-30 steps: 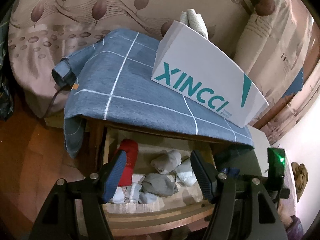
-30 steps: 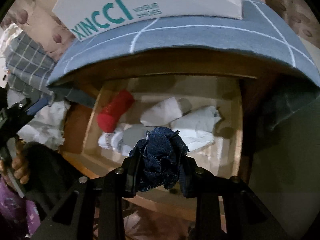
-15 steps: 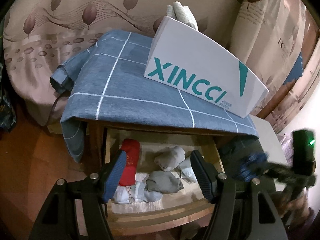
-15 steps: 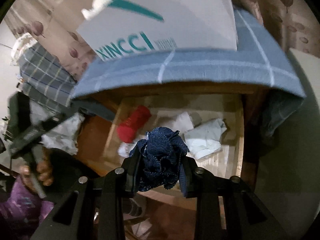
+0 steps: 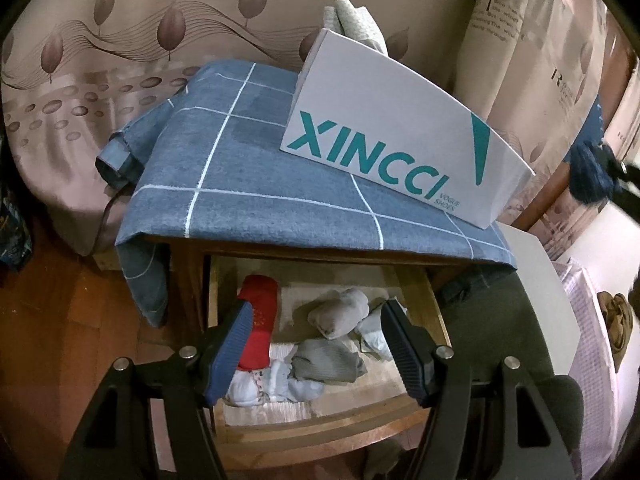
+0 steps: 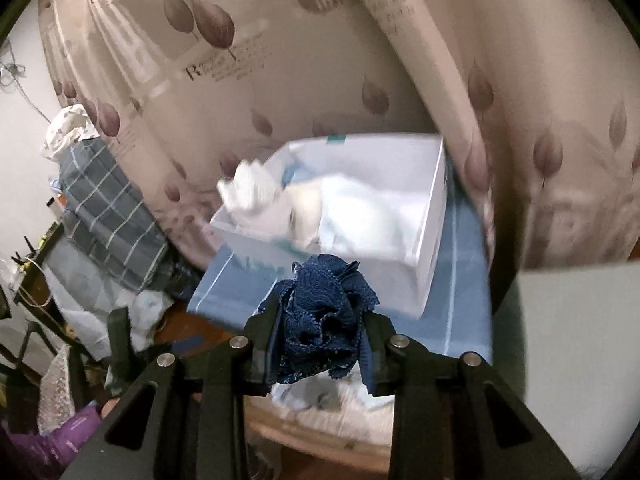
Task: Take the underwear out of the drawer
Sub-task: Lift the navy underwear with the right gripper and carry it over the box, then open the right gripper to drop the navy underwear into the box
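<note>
Left gripper (image 5: 318, 346): jaws spread wide, nothing between them, not touching anything, hovering above the open wooden drawer (image 5: 424, 304). Through the gap, left to right in the drawer: rolled red sock (image 5: 260, 320), crumpled white patterned cloth (image 5: 272, 384) at the front, folded grey garment (image 5: 328, 362), rolled pale grey bundle (image 5: 340, 312), light blue-white bundle (image 5: 374, 330) against the right finger's side. Above the drawer, blue checked cloth (image 5: 248, 176) covers the stand top; white XINCCI shoe box (image 5: 400, 136) sits on it toward the right.

Right gripper (image 6: 318, 326): jaws closed down tight on the bunched dark navy lace underwear (image 6: 320, 316), which fills the whole gap and spills above the fingertips. Underwear is out of the drawer, raised in front of the shoe box and checked cloth; from the left wrist camera it shows as a dark blue blur at far right, higher than the box. Right view is motion-blurred; box contents are white fabric, details unclear.
</note>
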A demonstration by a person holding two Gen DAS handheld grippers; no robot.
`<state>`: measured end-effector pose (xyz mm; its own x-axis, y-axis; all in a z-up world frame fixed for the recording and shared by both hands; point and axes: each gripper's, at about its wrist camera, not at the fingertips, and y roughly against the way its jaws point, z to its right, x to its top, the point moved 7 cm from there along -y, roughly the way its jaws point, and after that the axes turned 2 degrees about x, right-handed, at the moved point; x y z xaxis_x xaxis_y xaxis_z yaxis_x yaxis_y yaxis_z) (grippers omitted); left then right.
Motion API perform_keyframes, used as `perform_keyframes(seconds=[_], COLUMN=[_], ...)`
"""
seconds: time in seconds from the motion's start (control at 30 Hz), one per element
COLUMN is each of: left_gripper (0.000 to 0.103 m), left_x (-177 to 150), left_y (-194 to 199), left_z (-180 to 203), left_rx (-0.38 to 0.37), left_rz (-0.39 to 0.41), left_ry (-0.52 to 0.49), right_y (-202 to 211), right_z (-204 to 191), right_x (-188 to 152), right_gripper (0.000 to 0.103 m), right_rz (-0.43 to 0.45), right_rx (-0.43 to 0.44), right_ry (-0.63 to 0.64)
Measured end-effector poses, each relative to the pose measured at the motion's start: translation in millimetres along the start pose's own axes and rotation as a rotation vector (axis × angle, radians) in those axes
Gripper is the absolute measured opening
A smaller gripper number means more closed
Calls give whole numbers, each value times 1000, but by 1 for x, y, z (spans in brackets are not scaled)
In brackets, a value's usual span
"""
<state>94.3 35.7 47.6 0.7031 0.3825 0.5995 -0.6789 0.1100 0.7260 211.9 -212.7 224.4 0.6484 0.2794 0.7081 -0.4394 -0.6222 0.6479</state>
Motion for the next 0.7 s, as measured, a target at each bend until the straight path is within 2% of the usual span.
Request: perform_keyframes(seconds=[0.13, 0.3, 0.47, 0.7], left_gripper=[68, 68, 68, 68], left_x=[-1, -3, -5, -8], left_y=[1, -2, -4, -6], left_z=[2, 8, 14, 20], left_rx=[6, 12, 18, 71], left_rz=[2, -2, 0, 4], left_ry=[-18, -44, -77, -135], right_y=[-17, -55, -96, -134], right_z=[8, 23, 41, 50], right_x=[36, 69, 81, 84], right_gripper=[29, 29, 29, 30], right_rz=[-8, -59, -103, -157], right_rx=[-88, -208, -332, -383], right_ry=[57, 127, 192, 245])
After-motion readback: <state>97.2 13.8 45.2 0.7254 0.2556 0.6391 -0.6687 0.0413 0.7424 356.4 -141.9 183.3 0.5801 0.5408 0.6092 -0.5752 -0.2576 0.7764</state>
